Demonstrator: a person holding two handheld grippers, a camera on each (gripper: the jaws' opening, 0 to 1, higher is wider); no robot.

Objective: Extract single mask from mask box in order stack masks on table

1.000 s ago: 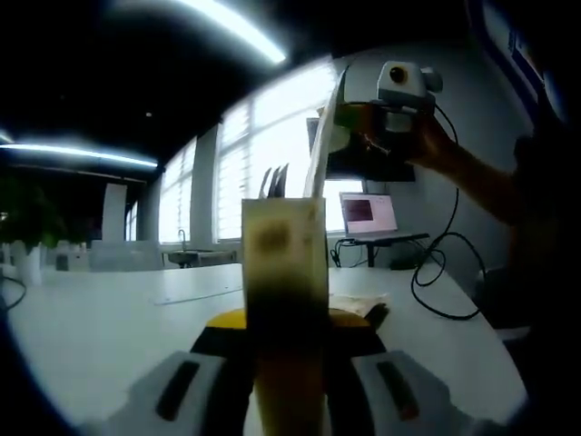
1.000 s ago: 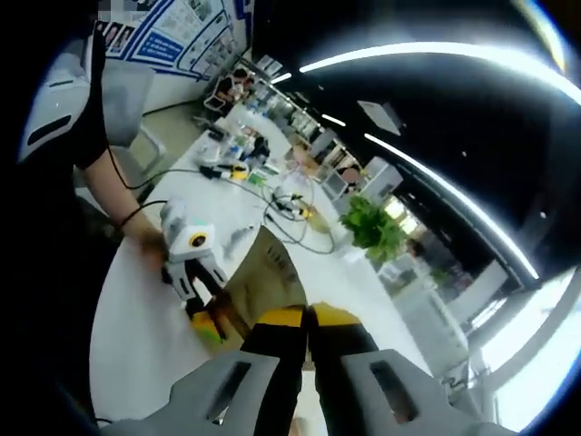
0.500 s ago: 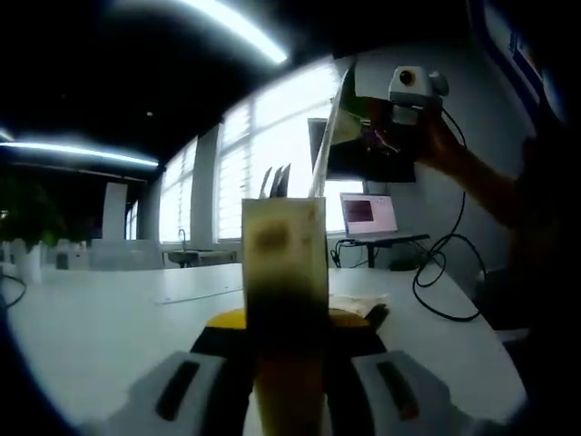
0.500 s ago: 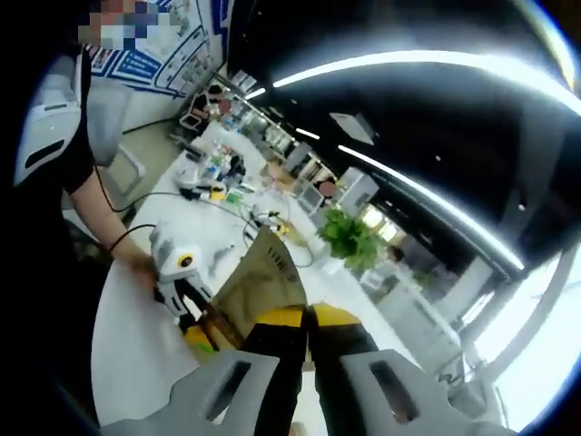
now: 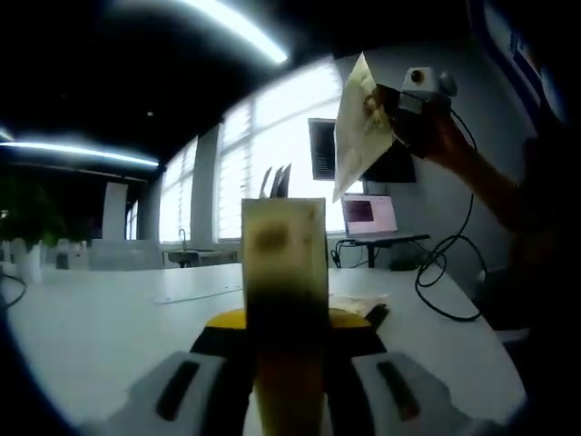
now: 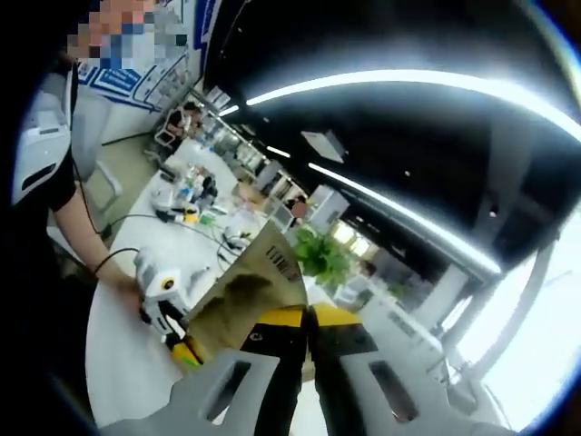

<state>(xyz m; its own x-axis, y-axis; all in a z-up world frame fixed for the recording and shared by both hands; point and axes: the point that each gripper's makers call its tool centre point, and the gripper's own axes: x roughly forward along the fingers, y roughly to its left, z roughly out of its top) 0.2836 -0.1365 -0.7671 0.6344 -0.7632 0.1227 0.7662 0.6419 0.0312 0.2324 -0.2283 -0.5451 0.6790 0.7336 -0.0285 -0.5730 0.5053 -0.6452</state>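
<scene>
The mask box (image 5: pixel 283 263), a tall yellowish carton, stands upright on the white table (image 5: pixel 109 318) with my left gripper (image 5: pixel 289 363) shut on its sides. Up at the right, my right gripper (image 5: pixel 410 102) holds a pale wrapped mask (image 5: pixel 361 127) in the air, clear of the box top. In the right gripper view my right gripper (image 6: pixel 309 359) is shut on that mask (image 6: pixel 247 292), a tan packet with a barcode. Below it the left gripper (image 6: pixel 163 295) stands on the table (image 6: pixel 118 363) with the yellow box (image 6: pixel 186 350) mostly hidden behind the mask.
A flat pale packet (image 5: pixel 359 304) lies on the table just behind the box. A laptop (image 5: pixel 368 215) and black cables (image 5: pixel 445 277) sit at the far right. A person's arm (image 5: pixel 486 186) holds the right gripper. A green plant (image 6: pixel 318 256) and cluttered desks stand beyond.
The right gripper has risen and swung right with the mask. The mask's lower edge has left the box top, and its flat face now shows. The left gripper and box are still.
</scene>
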